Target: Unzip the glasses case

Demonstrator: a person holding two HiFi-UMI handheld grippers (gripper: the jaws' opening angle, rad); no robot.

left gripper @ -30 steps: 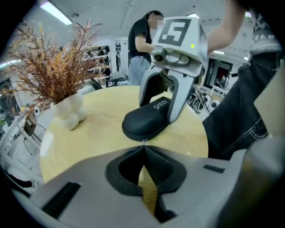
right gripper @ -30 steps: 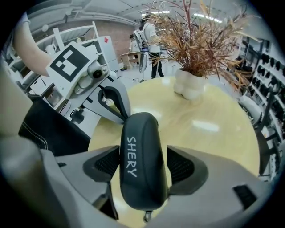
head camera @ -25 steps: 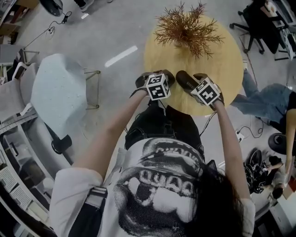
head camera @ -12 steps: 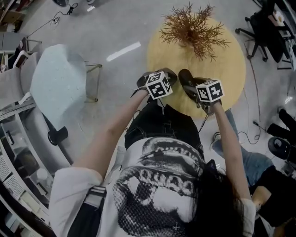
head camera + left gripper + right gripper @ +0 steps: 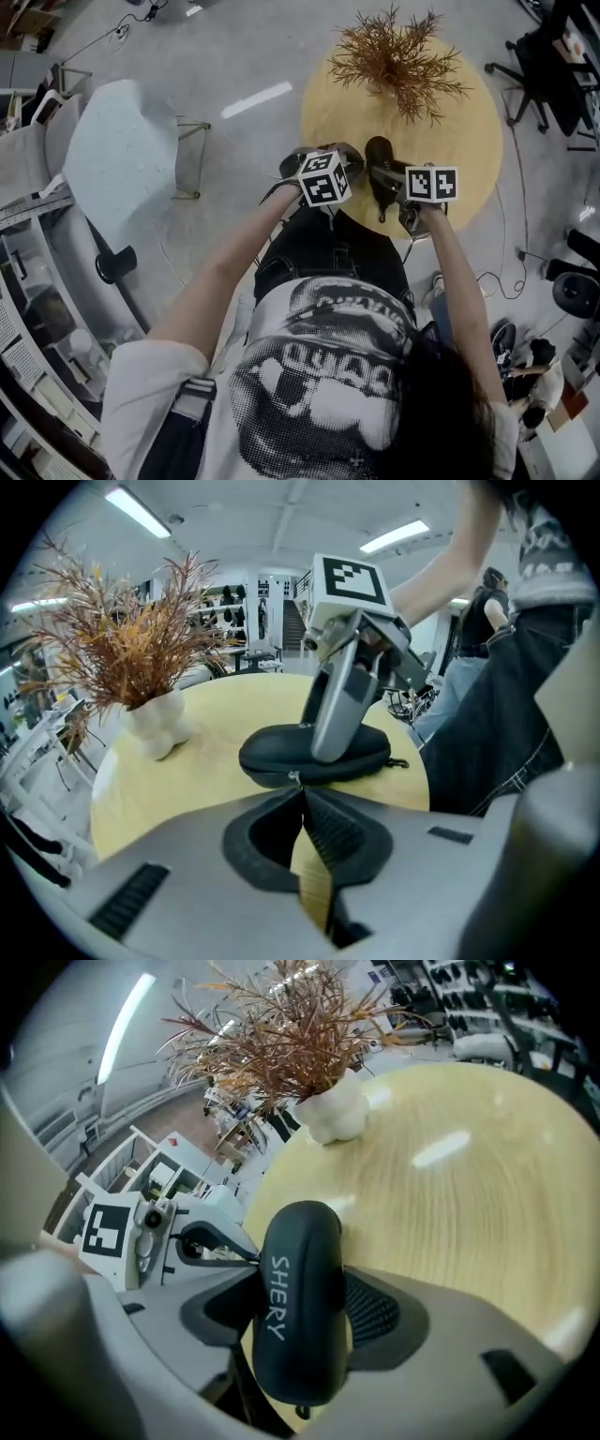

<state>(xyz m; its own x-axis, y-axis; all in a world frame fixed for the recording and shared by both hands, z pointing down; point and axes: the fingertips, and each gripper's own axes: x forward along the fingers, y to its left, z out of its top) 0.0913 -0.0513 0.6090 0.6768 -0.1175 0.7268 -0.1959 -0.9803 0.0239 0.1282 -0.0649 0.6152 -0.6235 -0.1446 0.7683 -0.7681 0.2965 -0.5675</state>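
Note:
A black zipped glasses case (image 5: 298,1309) marked SHERY sits over the near edge of the round yellow table (image 5: 469,131). My right gripper (image 5: 302,1330) is shut on the case, one pad on each broad side, holding it on its edge. In the left gripper view the case (image 5: 277,754) lies just ahead with a grey right finger (image 5: 339,710) across its top. My left gripper (image 5: 299,789) is shut, its tips meeting at the small silver zipper pull (image 5: 296,779) on the case's near seam. In the head view both grippers, left (image 5: 352,163) and right (image 5: 384,178), meet at the case (image 5: 379,156).
A white vase of dry brown twigs (image 5: 398,58) stands at the table's far side. A pale blue chair (image 5: 117,169) is at the left and a black office chair (image 5: 534,56) at the far right. My legs are against the table's near edge.
My right gripper has rolled and the case has turned with it, from lying slantwise to standing on its edge. The left gripper has barely moved. A person at the right has left the view.

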